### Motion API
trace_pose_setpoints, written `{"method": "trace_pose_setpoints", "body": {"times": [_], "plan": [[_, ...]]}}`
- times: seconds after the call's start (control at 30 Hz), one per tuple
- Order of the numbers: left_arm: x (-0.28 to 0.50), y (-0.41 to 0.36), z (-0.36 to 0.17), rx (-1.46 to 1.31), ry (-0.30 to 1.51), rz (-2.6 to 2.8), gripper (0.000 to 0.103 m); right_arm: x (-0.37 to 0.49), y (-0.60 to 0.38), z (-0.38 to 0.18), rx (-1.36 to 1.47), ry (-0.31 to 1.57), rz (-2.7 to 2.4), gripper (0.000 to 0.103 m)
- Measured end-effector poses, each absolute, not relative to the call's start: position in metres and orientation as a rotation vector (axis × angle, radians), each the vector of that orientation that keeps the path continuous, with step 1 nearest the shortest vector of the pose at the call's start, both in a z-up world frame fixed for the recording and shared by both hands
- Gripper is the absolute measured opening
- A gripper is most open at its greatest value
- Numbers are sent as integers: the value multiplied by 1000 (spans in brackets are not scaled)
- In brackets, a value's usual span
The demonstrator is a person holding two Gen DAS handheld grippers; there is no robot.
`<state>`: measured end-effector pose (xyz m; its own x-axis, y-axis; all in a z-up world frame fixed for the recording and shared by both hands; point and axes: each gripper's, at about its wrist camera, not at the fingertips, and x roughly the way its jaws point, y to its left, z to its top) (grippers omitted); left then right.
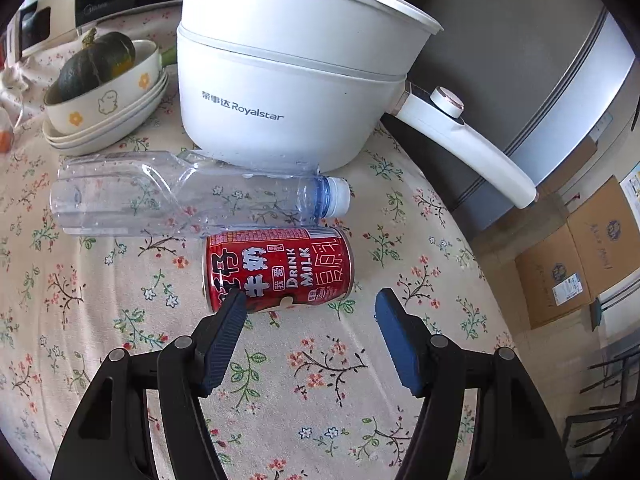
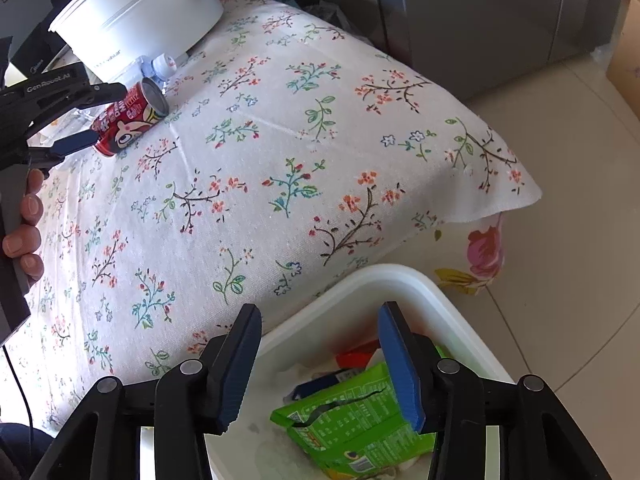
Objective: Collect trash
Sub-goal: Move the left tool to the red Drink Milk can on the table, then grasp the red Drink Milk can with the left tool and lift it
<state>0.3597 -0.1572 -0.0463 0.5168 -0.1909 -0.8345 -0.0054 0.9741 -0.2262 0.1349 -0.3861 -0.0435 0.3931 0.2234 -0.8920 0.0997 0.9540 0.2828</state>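
A red milk-drink can (image 1: 280, 268) lies on its side on the floral tablecloth (image 1: 100, 320), just in front of an empty clear plastic bottle (image 1: 180, 196) with a white cap. My left gripper (image 1: 311, 297) is open around the can: one finger overlaps its left end, the other stands clear to its right. The right wrist view shows the same can (image 2: 128, 120) between the left gripper's (image 2: 110, 114) fingers. My right gripper (image 2: 320, 310) is open above a white bin (image 2: 360, 280) beside the table. A crumpled green packet (image 2: 352, 420) lies in the bin among other wrappers.
A white electric pot (image 1: 288, 80) with a long handle stands right behind the bottle. Stacked bowls holding a dark squash (image 1: 104, 96) sit at the back left. A person's hand (image 2: 28, 216) holds the left gripper. Cardboard boxes (image 1: 580, 264) and a grey appliance (image 2: 480, 20) stand past the table's edge.
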Motion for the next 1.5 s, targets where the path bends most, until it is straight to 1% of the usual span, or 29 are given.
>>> {"method": "trace_pose_setpoints", "body": {"times": [0.1,0.27,0.37,0.63,0.77,0.8,0.83,0.87,0.9,1.0,1.03,1.07,1.1,1.13,1.17,1.2,1.23,1.3,1.43,1.5], "plan": [[362,-166,-49,-118,1009,-48,73,137,-385,-43,295,1169,85,54],[365,-174,-52,-94,1008,-18,80,141,-384,-40,277,1163,101,55],[368,-174,-64,-53,1055,22,82,143,-382,-40,268,1164,111,56],[374,-139,-77,-295,1078,-19,83,148,-372,-45,246,1178,130,56],[368,-133,-76,-332,1068,-38,81,150,-368,-45,243,1178,136,56],[367,-130,-77,-349,1078,-57,69,150,-367,-45,243,1178,136,56],[365,-127,-81,-384,1104,-82,42,150,-367,-45,242,1179,136,56],[363,-123,-86,-416,1134,-103,24,151,-366,-46,241,1179,135,56],[362,-121,-90,-423,1159,-104,0,151,-366,-46,241,1180,135,56],[352,-107,-90,-474,1160,-91,0,152,-367,-47,243,1182,130,56],[347,-100,-90,-532,1171,-98,6,152,-367,-47,245,1183,129,56],[343,-92,-89,-616,1177,-126,8,152,-367,-47,245,1184,130,56],[338,-85,-88,-703,1171,-155,18,152,-367,-47,244,1183,132,56],[335,-78,-86,-771,1157,-170,38,152,-367,-47,243,1182,133,56],[332,-70,-84,-817,1132,-166,48,152,-367,-47,243,1181,134,56],[329,-63,-79,-851,1096,-147,62,152,-367,-47,243,1181,135,56],[328,-56,-73,-880,1053,-124,69,152,-366,-47,242,1180,136,56],[327,-46,-70,-917,1009,-86,74,151,-365,-46,241,1181,136,56],[344,-44,-81,-913,1083,-40,74,149,-366,-45,240,1178,137,56],[350,-36,-85,-926,1089,15,74,148,-367,-45,241,1178,135,56]]}}
